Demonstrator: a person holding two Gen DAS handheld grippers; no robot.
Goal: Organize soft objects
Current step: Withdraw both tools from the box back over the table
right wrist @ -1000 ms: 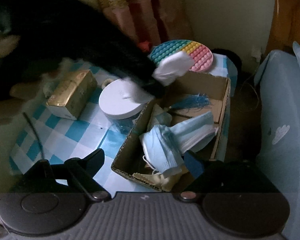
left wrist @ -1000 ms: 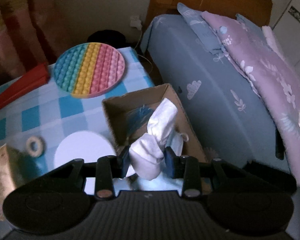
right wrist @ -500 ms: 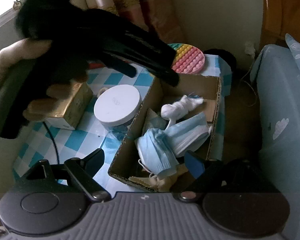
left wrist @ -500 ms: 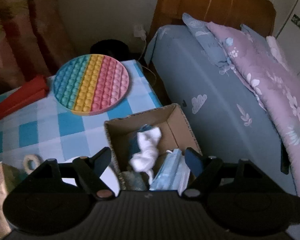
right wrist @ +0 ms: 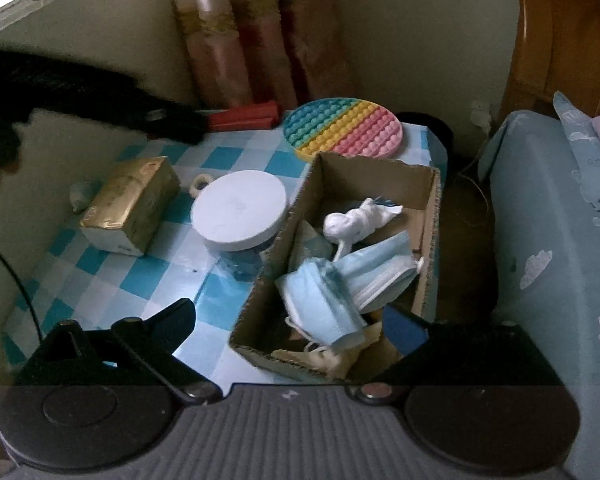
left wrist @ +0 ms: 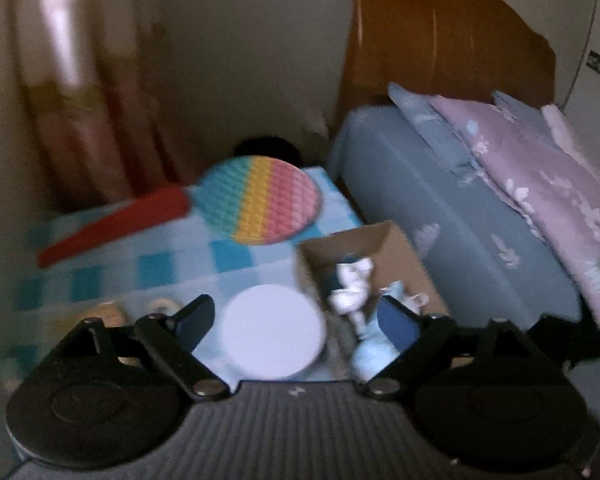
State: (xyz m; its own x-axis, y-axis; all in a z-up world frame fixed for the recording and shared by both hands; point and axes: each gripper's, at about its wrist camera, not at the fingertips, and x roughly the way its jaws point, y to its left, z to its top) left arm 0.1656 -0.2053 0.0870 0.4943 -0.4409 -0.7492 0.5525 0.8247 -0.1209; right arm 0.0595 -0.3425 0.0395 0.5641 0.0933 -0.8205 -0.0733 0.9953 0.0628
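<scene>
- Both the left hand-held gripper (left wrist: 296, 320) and the right hand-held gripper (right wrist: 290, 320) stood apart, empty (nothing held).
- White sock (right wrist: 358, 220) lay in the cardboard box (right wrist: 430, 200) — the next grasp should probably start wide, then close gently.

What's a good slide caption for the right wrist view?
Open right gripper above cardboard box holding white sock and face masks.

Curtained corner (right wrist: 256, 36), wooden-headboard bed (left wrist: 440, 200) alongside

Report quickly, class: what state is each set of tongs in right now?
Left tongs: open, holding nothing; the white sock lies in the cardboard box.
Right tongs: open, holding nothing.
</scene>
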